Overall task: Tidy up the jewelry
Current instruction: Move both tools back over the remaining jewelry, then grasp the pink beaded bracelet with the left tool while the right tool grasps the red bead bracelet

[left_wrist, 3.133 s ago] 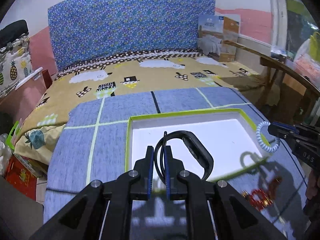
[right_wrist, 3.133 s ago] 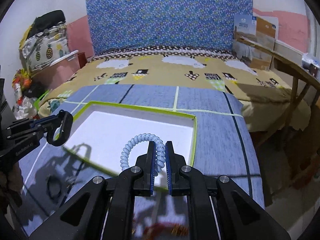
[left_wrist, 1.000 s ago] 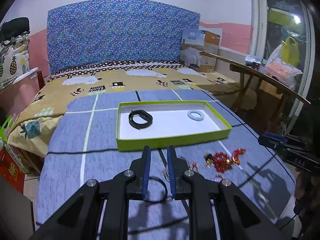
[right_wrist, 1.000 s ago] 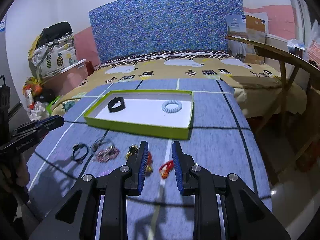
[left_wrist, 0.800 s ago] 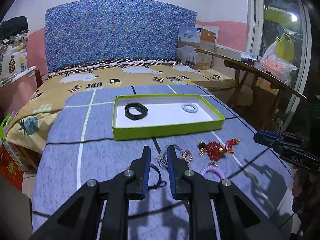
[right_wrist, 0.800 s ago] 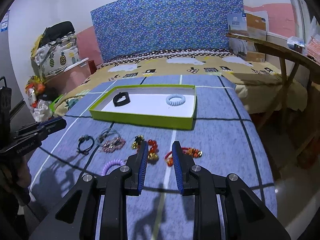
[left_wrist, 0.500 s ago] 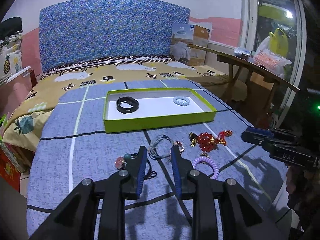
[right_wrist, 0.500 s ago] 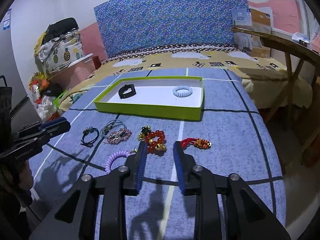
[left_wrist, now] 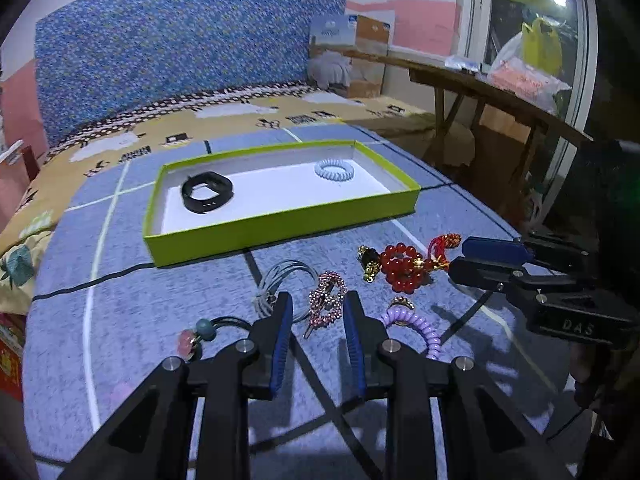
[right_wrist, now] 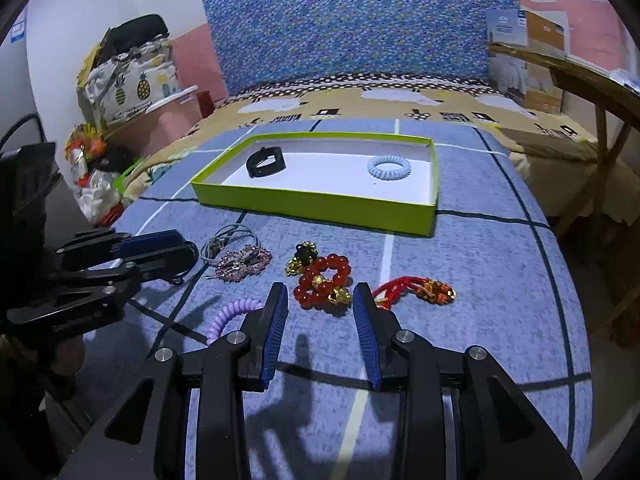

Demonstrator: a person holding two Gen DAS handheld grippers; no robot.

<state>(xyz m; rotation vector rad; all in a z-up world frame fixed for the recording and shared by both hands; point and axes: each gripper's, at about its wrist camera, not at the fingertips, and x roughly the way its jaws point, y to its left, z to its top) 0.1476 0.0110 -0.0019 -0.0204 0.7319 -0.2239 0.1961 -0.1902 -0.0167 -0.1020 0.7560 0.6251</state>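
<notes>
A lime-green tray (left_wrist: 280, 226) (right_wrist: 320, 204) on the blue cloth holds a black wristband (left_wrist: 207, 192) (right_wrist: 266, 162) and a pale blue coil tie (left_wrist: 335, 169) (right_wrist: 389, 168). In front of it lie a pink rhinestone clip (left_wrist: 328, 300) (right_wrist: 242, 262), a grey cord bracelet (left_wrist: 280, 284) (right_wrist: 228, 240), a red bead bracelet (left_wrist: 402, 266) (right_wrist: 324, 280), a red tassel charm (right_wrist: 416, 290), a purple coil tie (left_wrist: 414, 330) (right_wrist: 232, 312) and a bead hair tie (left_wrist: 198, 334). My left gripper (left_wrist: 317, 310) is open just before the pink clip. My right gripper (right_wrist: 320, 304) is open just before the red bracelet.
The blue checked cloth (right_wrist: 480, 260) covers a table whose right edge drops off to the floor. A bed with a blue patterned headboard (right_wrist: 352, 24) stands behind. A wooden bench (left_wrist: 480, 88) is on the right, bags and clutter (right_wrist: 124, 72) on the left.
Both grippers let go of the wristband and coil tie in the tray, pulled back and down toward the loose jewelry, and opened wider.
</notes>
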